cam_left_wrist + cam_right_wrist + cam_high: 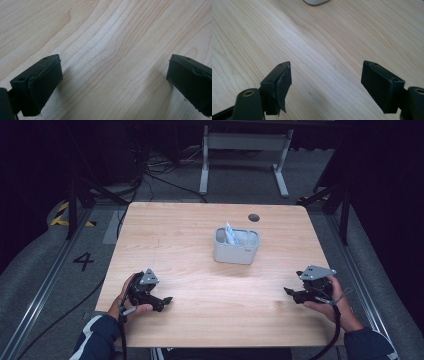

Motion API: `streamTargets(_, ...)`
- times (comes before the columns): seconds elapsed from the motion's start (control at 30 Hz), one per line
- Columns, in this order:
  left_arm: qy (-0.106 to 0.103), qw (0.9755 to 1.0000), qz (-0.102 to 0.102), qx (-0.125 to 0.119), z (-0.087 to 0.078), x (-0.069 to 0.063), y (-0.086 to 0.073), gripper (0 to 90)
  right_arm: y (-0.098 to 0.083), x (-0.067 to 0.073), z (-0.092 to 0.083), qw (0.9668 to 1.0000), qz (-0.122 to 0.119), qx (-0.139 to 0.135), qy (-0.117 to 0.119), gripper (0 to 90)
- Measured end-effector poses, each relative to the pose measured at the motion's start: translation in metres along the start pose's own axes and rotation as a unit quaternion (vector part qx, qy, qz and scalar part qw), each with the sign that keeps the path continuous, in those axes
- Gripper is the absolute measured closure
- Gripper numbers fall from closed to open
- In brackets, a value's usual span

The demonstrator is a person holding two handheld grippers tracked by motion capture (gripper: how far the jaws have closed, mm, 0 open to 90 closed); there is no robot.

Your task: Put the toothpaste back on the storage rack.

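Currently, the left gripper (159,302) is held low at the near left of the table (190,230), its jaws set wide apart with nothing between them. Farther in, near the middle and well apart from both tools, a grey bin (236,246) stands upright with a white-and-blue packet (230,234) inside. At the near right, the right gripper (295,294) is likewise spread and empty, and seems marginally nearer the bin.

Your left gripper (162,301) and right gripper (292,292) sit low near the bench's (210,285) front corners, fingers (40,85) spread wide, pointing inward.
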State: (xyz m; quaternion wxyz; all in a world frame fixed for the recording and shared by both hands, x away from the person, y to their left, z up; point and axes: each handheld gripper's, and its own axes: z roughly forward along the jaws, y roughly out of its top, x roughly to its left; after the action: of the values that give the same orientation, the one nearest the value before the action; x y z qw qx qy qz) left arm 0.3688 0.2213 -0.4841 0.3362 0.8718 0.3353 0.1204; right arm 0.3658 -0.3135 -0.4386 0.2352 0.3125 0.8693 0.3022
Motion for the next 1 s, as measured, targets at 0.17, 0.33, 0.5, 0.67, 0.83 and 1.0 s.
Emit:
streamTargets(0.17, 0.0, 1.0, 0.0, 0.0, 0.0, 0.0, 0.0, 0.7, -0.016, -0.004, -0.001, 0.9997, 0.023, 0.002, -0.004, 23.2)
streamTargets(0.33, 0.0, 1.0, 0.0, 0.0, 0.0, 0.0, 0.0, 0.7, -0.028, -0.007, -0.001, 0.9994, 0.033, 0.004, -0.004, 22.8)
streamTargets(0.5, 0.0, 1.0, 0.0, 0.0, 0.0, 0.0, 0.0, 0.7, -0.043, -0.009, -0.001, 0.9989, 0.046, 0.008, -0.001, 21.9)
streamTargets(0.67, 0.0, 1.0, 0.0, 0.0, 0.0, 0.0, 0.0, 0.7, -0.058, -0.011, -0.001, 0.9982, 0.058, 0.011, 0.002, 21.7)
streamTargets(0.83, 0.0, 1.0, 0.0, 0.0, 0.0, 0.0, 0.0, 0.7, -0.069, -0.013, -0.005, 0.9966, 0.082, -0.002, 0.008, 21.3)
streamTargets(1.0, 0.0, 1.0, 0.0, 0.0, 0.0, 0.0, 0.0, 0.6, -0.084, -0.018, -0.007, 0.9903, 0.132, -0.03, 0.03, 20.7)
